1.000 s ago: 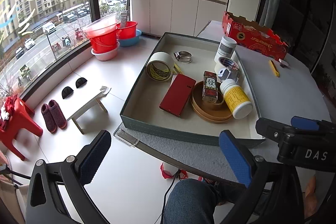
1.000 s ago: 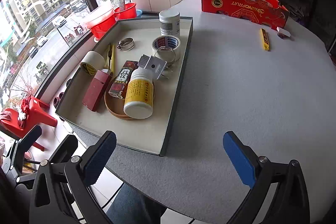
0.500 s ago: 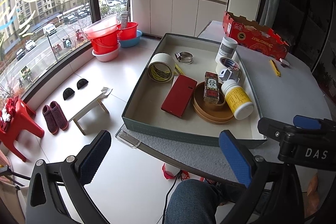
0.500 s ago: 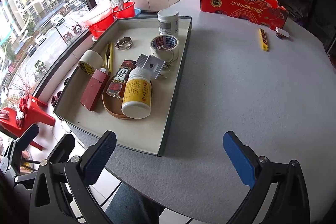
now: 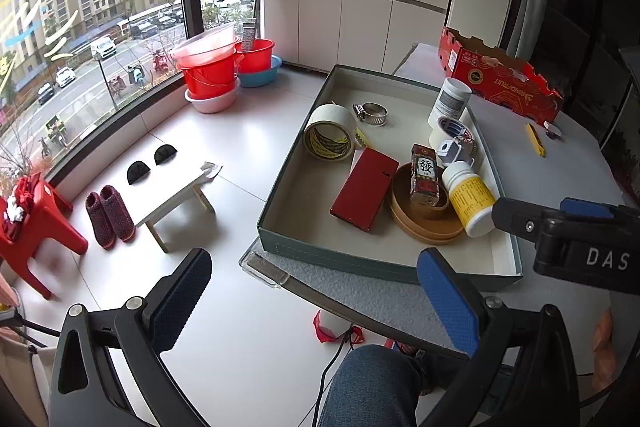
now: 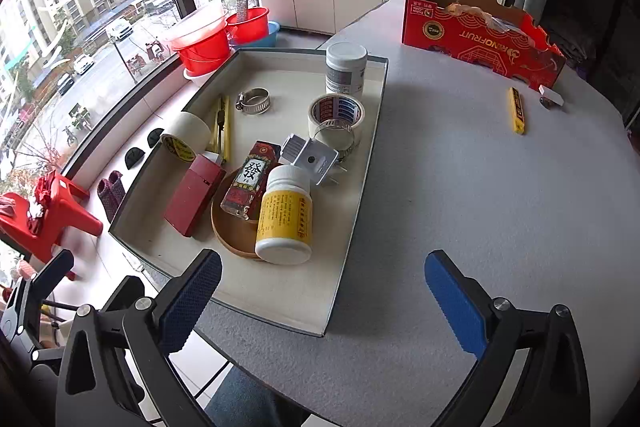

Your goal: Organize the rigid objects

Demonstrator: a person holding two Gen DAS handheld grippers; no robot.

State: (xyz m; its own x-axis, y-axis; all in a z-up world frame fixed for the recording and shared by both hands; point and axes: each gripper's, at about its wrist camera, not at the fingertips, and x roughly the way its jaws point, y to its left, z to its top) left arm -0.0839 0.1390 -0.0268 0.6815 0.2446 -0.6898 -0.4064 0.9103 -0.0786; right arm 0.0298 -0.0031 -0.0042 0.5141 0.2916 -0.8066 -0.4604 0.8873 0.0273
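Note:
A shallow grey-green tray (image 6: pixel 352 227) (image 5: pixel 344 259) sits on the grey table's left side. In it lie a yellow-labelled white bottle (image 6: pixel 285 215) (image 5: pixel 470 198), a wooden dish (image 6: pixel 230 233), a red mahjong box (image 6: pixel 250 181), a red case (image 6: pixel 194 197) (image 5: pixel 365 189), two tape rolls (image 6: pixel 336 115) (image 6: pixel 186 139), a hose clamp (image 6: pixel 253 101), a white plug (image 6: pixel 310 159) and a white jar (image 6: pixel 346 69). A yellow cutter (image 6: pixel 517 109) and a small white item (image 6: pixel 551 98) lie on the bare table. My right gripper (image 6: pixel 322 307) is open and empty before the tray. My left gripper (image 5: pixel 312 307) is open and empty, off the table's edge.
A red cardboard box (image 6: pixel 480 35) stands at the table's far side. Beyond the table's left edge the floor holds red basins (image 5: pixel 212 67), a small white stool (image 5: pixel 176 199), slippers (image 5: pixel 110 215) and a red stool (image 5: pixel 36 223). My right gripper's body (image 5: pixel 580 239) crosses the left wrist view.
Both views have shifted slightly; the tray sits a little lower and nearer in the right wrist view. Both grippers stay open and empty.

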